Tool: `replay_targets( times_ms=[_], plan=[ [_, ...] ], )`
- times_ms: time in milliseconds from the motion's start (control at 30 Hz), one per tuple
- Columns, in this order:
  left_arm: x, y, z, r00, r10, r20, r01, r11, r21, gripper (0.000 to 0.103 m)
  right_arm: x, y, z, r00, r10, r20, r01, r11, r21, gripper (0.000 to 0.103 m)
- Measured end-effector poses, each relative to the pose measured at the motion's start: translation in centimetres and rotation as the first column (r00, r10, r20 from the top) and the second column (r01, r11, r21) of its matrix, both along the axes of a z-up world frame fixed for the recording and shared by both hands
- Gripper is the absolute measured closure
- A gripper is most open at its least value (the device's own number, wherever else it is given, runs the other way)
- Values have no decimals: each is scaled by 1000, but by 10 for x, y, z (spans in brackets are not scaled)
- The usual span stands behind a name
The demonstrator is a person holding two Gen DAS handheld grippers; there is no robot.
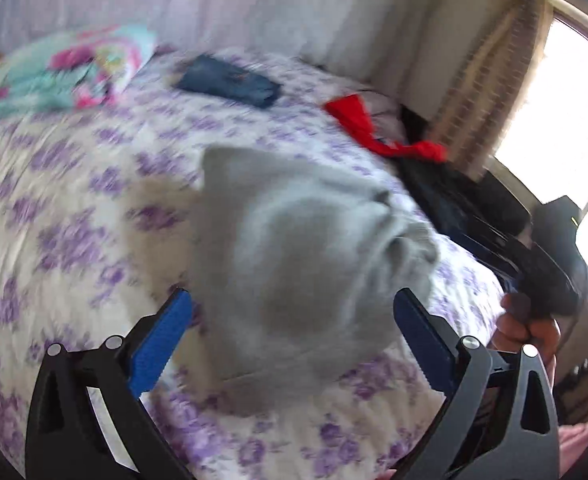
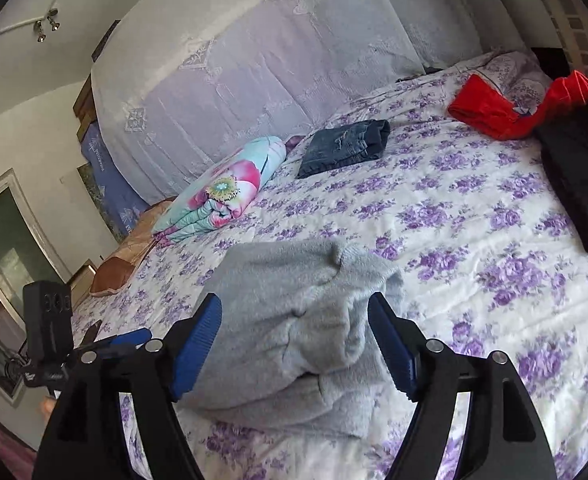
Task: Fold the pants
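Lying folded mid-bed, grey pants [image 2: 298,332] rest on the floral bedspread [image 2: 474,216] between both wide-spread grippers, left gripper [image 1: 294,344] and right gripper [image 2: 294,344]; folded jeans [image 2: 344,147] sit near the headboard [image 2: 254,60].

Grey fleece pants [image 2: 294,332] folded into rumpled bundle; lying on bed

Daylight only. Left wrist view: window [image 1: 566,120] at right edge fully blown out, white, no detail. Heavy motion blur across that whole frame — bedspread [image 1: 74,220] print smeared, grey pants [image 1: 302,248] soft-edged, only the left claw [image 1: 294,336] fingers reasonably sharp. Right wrist view: sharp, evenly lit, mid-bright, floral print crisp. Soft shadow under the pants' folded edge [image 2: 294,320], no hard shadows elsewhere. Both frames: strong fisheye barrel distortion, bed and wall lines bowed, black vignette in the corners. No glare on the right claw [image 2: 294,344].
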State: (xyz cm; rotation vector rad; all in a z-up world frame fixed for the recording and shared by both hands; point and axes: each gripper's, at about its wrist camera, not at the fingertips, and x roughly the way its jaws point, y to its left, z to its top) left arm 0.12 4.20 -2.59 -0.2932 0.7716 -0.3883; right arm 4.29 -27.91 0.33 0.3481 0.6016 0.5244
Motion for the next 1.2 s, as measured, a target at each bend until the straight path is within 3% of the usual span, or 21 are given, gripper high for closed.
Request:
replay_targets(
  times_ms=[167, 267, 367, 467, 567, 700, 767, 867, 900, 1067, 1133, 1200],
  plan=[
    [8, 16, -34, 989, 50, -139, -59, 996, -62, 5, 6, -7, -13, 999, -10, -43, 9, 999, -31, 21],
    [11, 14, -48, 981, 49, -189, -57, 998, -34, 5, 26, -7, -25, 994, 30, -107, -31, 999, -12, 16],
    [13, 9, -51, 981, 50, -185, -51, 999, -1, 5, 57, -3, -46, 977, 60, -203, -67, 997, -30, 16],
    [16, 7, -53, 980, 47, -195, -48, 999, 1, 5, 90, -3, -67, 943, 168, -287, -141, 984, 112, 14],
    [24, 4, -53, 978, 39, -206, -40, 999, -3, 5, 122, 1, -86, 889, 287, -357, -196, 943, 271, 11],
    [31, -1, -55, 977, 10, -214, -18, 999, -32, 5, 143, 18, -86, 872, 344, -348, -245, 922, 298, 11],
    [39, -5, -57, 976, -18, -219, 4, 998, -62, 5, 146, 24, -86, 867, 356, -348, -257, 918, 301, 12],
    [46, -10, -61, 974, -54, -221, 31, 994, -103, 5, 141, 21, -86, 871, 350, -344, -248, 919, 307, 29],
    [47, -11, -60, 975, -59, -213, 36, 993, -114, 6, 139, 19, -86, 875, 344, -340, -242, 920, 308, 36],
    [37, -16, -44, 991, -41, -124, 30, 996, -85, 39, 126, 22, -67, 907, 307, -288, -229, 934, 275, 47],
    [34, -11, -35, 994, -41, -100, 30, 994, -103, 47, 124, 26, -49, 919, 315, -238, -248, 929, 274, 49],
    [34, -4, -21, 997, -41, -72, 31, 990, -135, 49, 126, 31, -28, 928, 324, -183, -267, 922, 279, 50]
  ],
)
